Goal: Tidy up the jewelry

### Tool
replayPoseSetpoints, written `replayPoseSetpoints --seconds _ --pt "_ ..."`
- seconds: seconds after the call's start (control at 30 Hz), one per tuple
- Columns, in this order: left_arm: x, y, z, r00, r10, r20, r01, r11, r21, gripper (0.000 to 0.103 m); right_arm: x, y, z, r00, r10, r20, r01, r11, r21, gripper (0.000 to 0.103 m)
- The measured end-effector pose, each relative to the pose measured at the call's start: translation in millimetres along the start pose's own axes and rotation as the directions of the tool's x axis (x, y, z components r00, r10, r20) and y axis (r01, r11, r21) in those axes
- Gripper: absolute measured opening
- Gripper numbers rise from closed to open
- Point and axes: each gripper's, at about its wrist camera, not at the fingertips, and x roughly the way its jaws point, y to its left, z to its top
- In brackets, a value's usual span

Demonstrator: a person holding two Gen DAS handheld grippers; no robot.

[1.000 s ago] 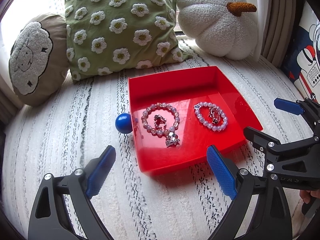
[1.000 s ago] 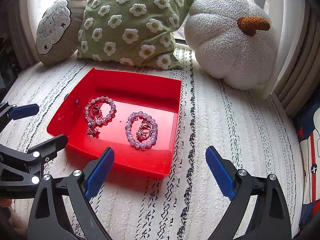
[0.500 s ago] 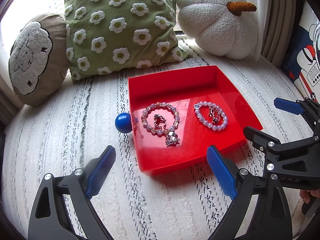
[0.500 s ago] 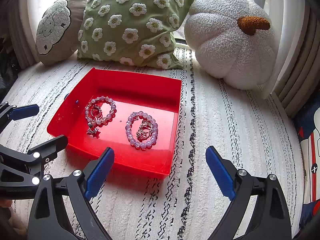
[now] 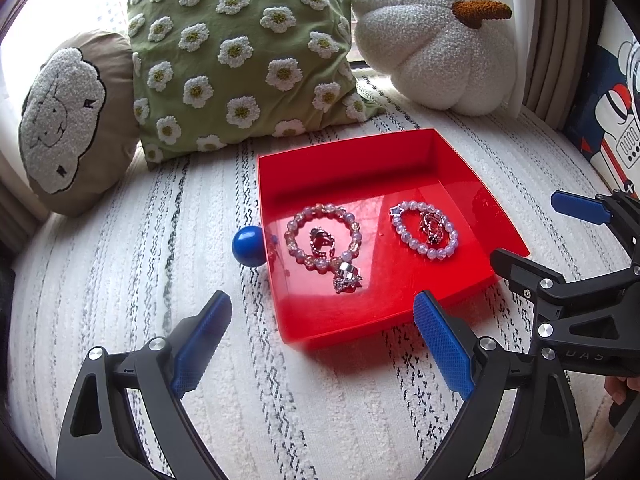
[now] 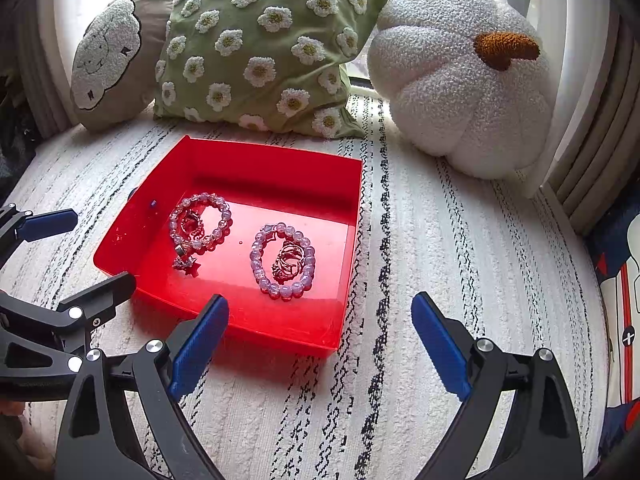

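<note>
Left wrist view, read from 9 o'clock across to 3 o'clock: a tan sheep cushion leans at the far left, a green daisy pillow stands beside it, and a white plush pumpkin sits at 1 o'clock, all on a white rug with black stripes. A blue ball touches the outer left wall of the red tray, which lies at the centre. Inside the tray, a pink beaded bracelet lies on the left with a silver ring inside its loop and a silver charm at its near edge. A lilac beaded bracelet lies on the right, apart from the first, with small rings inside it. The left gripper hangs low over the tray's near rim, jaws released and spread wide, holding nothing. At 3 o'clock the right gripper reaches in from the side, just beside the tray's right wall.

Right wrist view shows the left gripper entering at 9 o'clock beside the tray's left wall, both bracelets resting inside, the pink one left of the lilac one. The right gripper hovers over the rug at the tray's near right corner, jaws released wide and empty.
</note>
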Motion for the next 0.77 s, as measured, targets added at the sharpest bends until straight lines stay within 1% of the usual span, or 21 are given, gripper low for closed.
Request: replayPoseSetpoints --seconds 0.1,0.23,0.4,0.53,0.67,0.77 --pt "0.5 -0.5 0.0 1.000 -0.006 -0.003 0.006 1.000 0.005 0.088 -0.3 0.3 0.0 1.000 0.002 0.000 -0.002 1.000 0.000 0.091" --pt "4.3 2.1 -0.6 0.999 -0.047 -0.026 0.047 0.999 -0.015 0.088 -0.8 1.1 -0.4 1.000 0.000 0.000 0.000 1.000 -0.002 0.091" --pt "2.0 -0.2 -0.4 0.999 -0.038 -0.013 0.038 0.999 -0.003 0.088 -0.9 1.7 -0.3 1.000 0.001 -0.001 -0.001 1.000 -0.003 0.091" --pt "-1.0 -5.3 1.3 1.000 -0.018 -0.004 0.018 1.000 0.019 0.088 -1.6 3.0 -0.7 1.000 -0.002 0.001 0.002 1.000 -0.006 0.091" --pt "-0.9 -3.8 1.6 0.999 -0.029 -0.013 0.030 1.000 0.009 0.088 -1.8 3.1 -0.8 1.000 0.000 0.002 0.000 1.000 -0.004 0.091" --pt "-0.4 -1.9 1.4 1.000 -0.024 -0.015 0.024 1.000 0.001 0.088 -2.2 2.8 -0.7 1.000 0.000 0.003 0.000 1.000 -0.002 0.091"
